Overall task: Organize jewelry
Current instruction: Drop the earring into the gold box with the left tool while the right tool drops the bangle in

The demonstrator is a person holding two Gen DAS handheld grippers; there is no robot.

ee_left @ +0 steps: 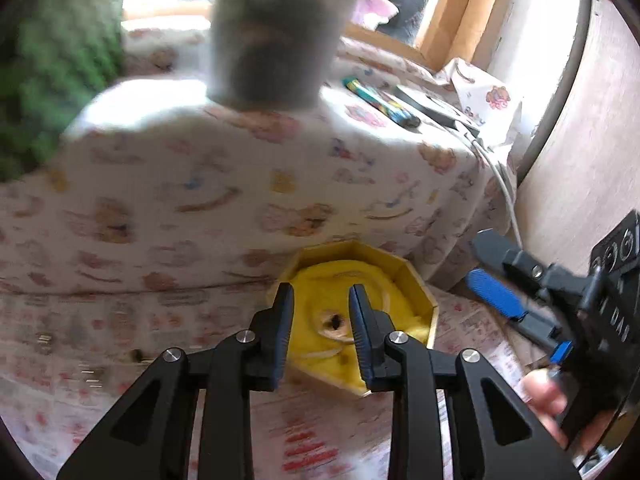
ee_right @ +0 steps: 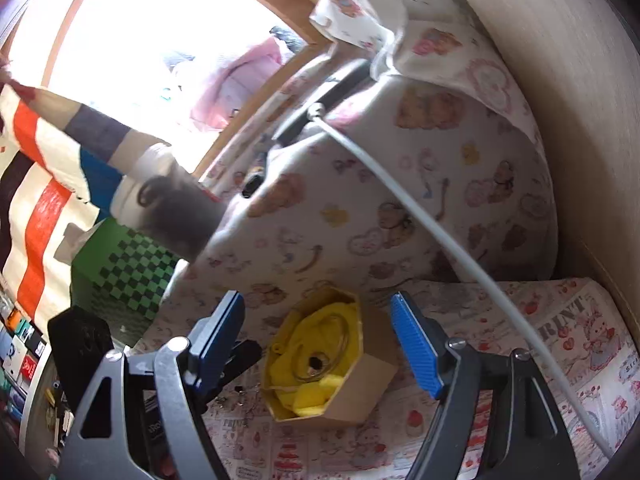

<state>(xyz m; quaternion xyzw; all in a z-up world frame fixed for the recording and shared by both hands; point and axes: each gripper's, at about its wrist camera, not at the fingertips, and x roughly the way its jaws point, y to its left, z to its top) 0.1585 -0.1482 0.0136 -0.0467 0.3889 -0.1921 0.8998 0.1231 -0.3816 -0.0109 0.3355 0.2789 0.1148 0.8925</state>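
Left hand-held gripper [ee_left: 320, 300]: released, hovering over the box (nothing between its fingers).
Right hand-held gripper [ee_right: 320, 320]: spread wide, empty.
Octagonal box [ee_right: 360, 392]: yellow lining, open.

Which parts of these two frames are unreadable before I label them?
- Dark ring-like piece on the yellow cloth in the octagonal cardboard box: too small and blurred in both wrist views to identify.
- Small metal bits left of the box, right wrist view: tiny, partly behind the right hand-held gripper.
- Grey cylinder, left wrist view: motion-blurred, top cut off.
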